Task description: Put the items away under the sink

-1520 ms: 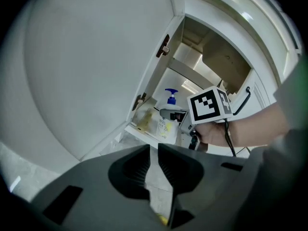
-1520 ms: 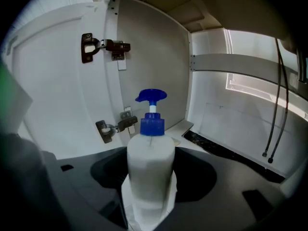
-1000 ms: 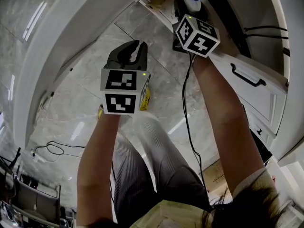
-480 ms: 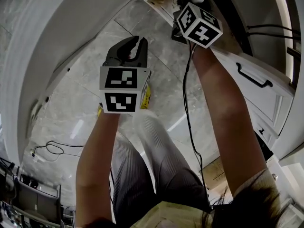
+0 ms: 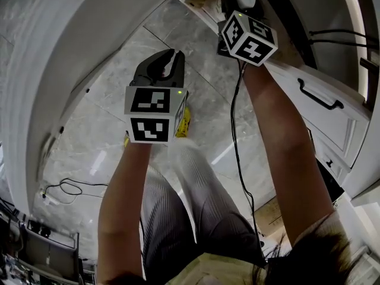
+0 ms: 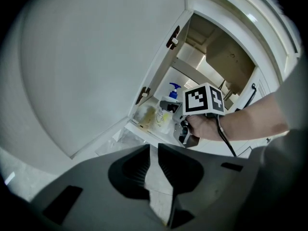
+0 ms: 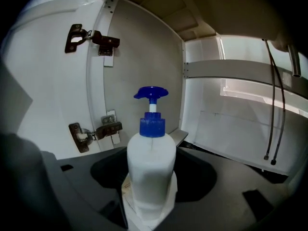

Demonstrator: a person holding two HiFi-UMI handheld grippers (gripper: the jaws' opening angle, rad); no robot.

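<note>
- Right gripper [image 7: 152, 189] pinched the lower body of a white plastic pump bottle with a blue dispenser head [image 7: 151, 160], which stood upright between its jaws.
- Ahead of it: the open under-sink cabinet [image 7: 144, 57]. Two thin grey hoses [image 7: 272, 105] hung to its right.
- Left gripper [image 6: 154, 163] was empty, its jaws a narrow gap apart. It was over the grey marble floor [image 5: 119, 123], with the cabinet ahead.

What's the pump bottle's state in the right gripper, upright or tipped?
Upright: the pump bottle stands straight between the jaws, which clamp its base, with its blue pump head on top.
</note>
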